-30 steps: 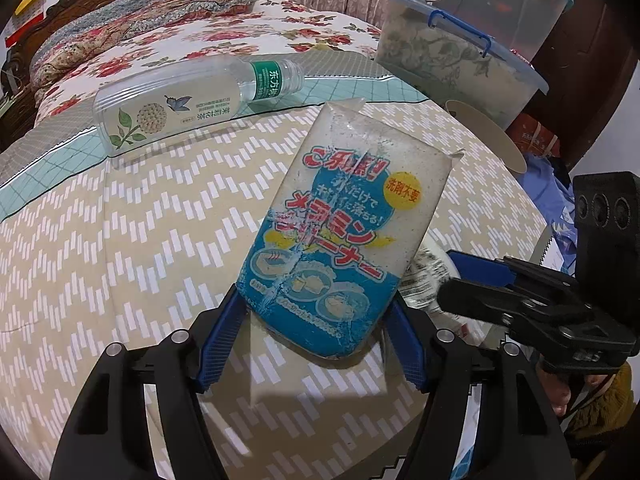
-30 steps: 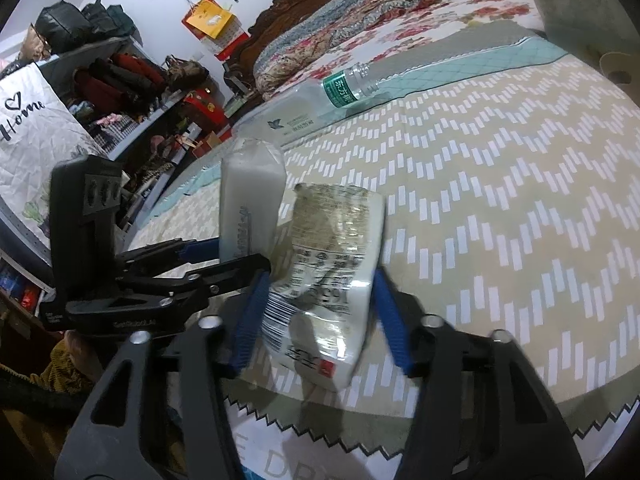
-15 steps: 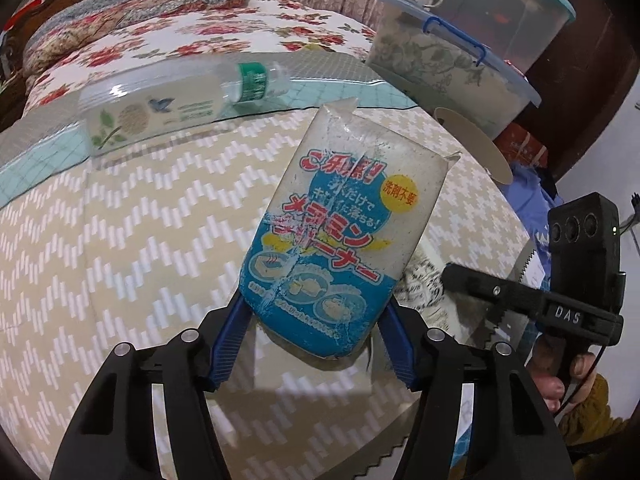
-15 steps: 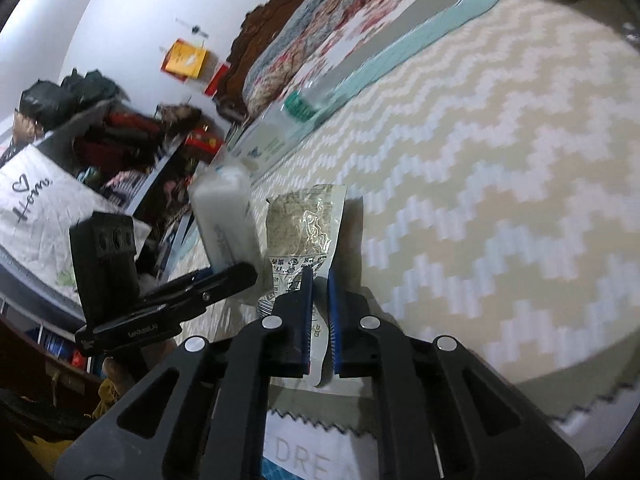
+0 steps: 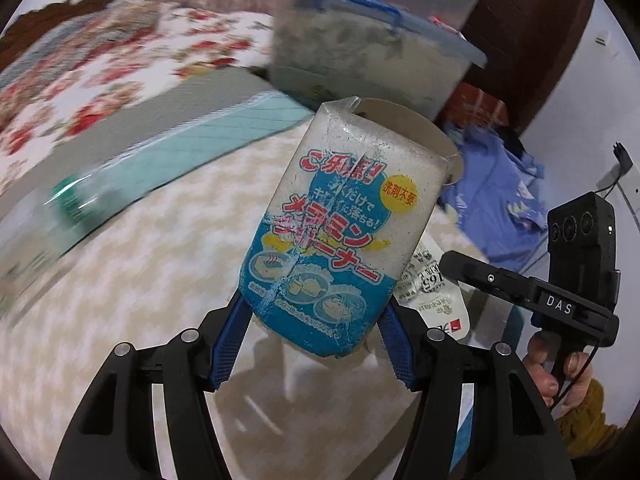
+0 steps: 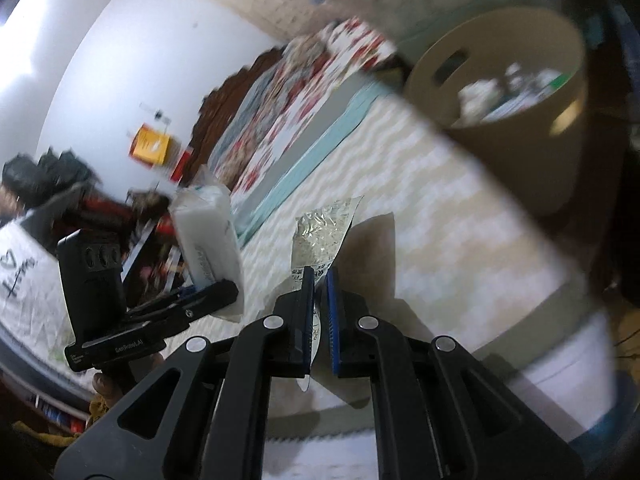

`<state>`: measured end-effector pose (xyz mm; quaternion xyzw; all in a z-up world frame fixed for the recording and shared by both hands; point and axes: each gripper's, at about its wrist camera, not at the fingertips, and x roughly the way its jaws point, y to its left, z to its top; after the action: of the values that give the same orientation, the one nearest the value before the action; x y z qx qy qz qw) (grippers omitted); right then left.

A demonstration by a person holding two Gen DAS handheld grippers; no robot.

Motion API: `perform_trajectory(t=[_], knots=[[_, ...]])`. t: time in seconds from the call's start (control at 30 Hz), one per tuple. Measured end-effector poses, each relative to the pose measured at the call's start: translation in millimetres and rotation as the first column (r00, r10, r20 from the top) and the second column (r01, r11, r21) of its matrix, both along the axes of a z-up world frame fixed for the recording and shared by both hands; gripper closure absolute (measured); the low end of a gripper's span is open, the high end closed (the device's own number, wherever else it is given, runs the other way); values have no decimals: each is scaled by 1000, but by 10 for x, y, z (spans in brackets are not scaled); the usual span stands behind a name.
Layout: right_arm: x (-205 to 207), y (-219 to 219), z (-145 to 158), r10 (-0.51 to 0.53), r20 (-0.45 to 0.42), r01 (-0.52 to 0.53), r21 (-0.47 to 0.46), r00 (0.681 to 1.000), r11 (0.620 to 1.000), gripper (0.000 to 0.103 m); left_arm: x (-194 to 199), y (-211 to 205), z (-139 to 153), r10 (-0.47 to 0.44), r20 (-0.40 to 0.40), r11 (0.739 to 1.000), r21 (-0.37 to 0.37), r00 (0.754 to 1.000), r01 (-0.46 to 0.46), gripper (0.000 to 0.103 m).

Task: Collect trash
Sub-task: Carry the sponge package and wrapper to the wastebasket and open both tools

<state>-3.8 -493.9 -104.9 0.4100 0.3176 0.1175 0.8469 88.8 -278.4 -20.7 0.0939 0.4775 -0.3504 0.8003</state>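
From the left wrist view, my left gripper [image 5: 314,334] is clamped on the bottom end of a sponge packet [image 5: 340,240], blue and white with Japanese print, which stands upright between the blue pads above the chevron-patterned table [image 5: 132,296]. Just right of the packet my right gripper [image 5: 452,258] comes in from the side, a crumpled clear wrapper [image 5: 434,300] hanging from it. A plastic bottle [image 5: 68,204] lies blurred near the table's far left edge. Past the far edge stands a lidded storage bin [image 5: 368,52], with the flowered bed [image 5: 100,80] to its left and blue cloth [image 5: 496,196] beyond the right edge. The table's middle, left of the packet, is bare cloth.

From the right wrist view, the right gripper [image 6: 319,276] is pinched nearly shut on the clear wrapper [image 6: 320,236], whose top sticks up above the pads. The left gripper [image 6: 208,294] is close on the left, carrying the packet [image 6: 208,236], so that side is crowded. Beyond the table's far right edge sits a tan trash basket [image 6: 520,152], open-topped with paper scraps inside; the stretch of table [image 6: 440,248] between wrapper and basket is bare.
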Motion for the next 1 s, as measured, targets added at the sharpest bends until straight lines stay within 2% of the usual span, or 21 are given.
perform_trajectory(t=[0.17,0.37,0.43,0.57,0.67,0.73,0.8,0.83,0.93,0.97,1.0], knots=[[57,-428,36,-99,6,99,6,995,995,95,273,-733,-165,-61,-62,998,17,996,62,45],[336,-987,54,-174,-15,174,-19,985,985,95,497,-1571,-247,-124,-50,991,49,991,126,45],[465,-1191,43,-209,-33,208,-49,977,977,95,597,-1798,-244,-131,-36,990,51,991,133,44],[787,-1533,-36,-239,-63,237,-42,969,971,95,833,-2223,-358,-121,-18,988,98,992,122,44],[1014,-1655,-75,-253,-88,247,-76,963,966,95,1051,-2451,-469,-82,-6,987,137,997,82,41],[1093,-1749,-88,-266,-110,260,-66,958,963,92,1158,-2509,-488,-56,-10,988,142,998,57,37],[1093,-1810,-70,-267,-102,264,-46,958,963,92,1215,-2524,-468,-49,-28,989,135,998,52,20],[1100,-1823,-49,-274,-95,270,-58,957,961,92,1225,-2498,-453,-50,-27,990,129,998,53,16],[1044,-1881,-2,-293,-75,288,-79,953,954,92,1202,-2409,-343,-45,23,993,111,999,42,14],[999,-1890,19,-301,-62,296,-70,952,953,89,1186,-2381,-290,-47,32,994,97,998,44,14],[952,-1891,43,-313,-50,309,-65,948,949,73,1177,-2354,-242,-49,38,995,86,998,46,14]])
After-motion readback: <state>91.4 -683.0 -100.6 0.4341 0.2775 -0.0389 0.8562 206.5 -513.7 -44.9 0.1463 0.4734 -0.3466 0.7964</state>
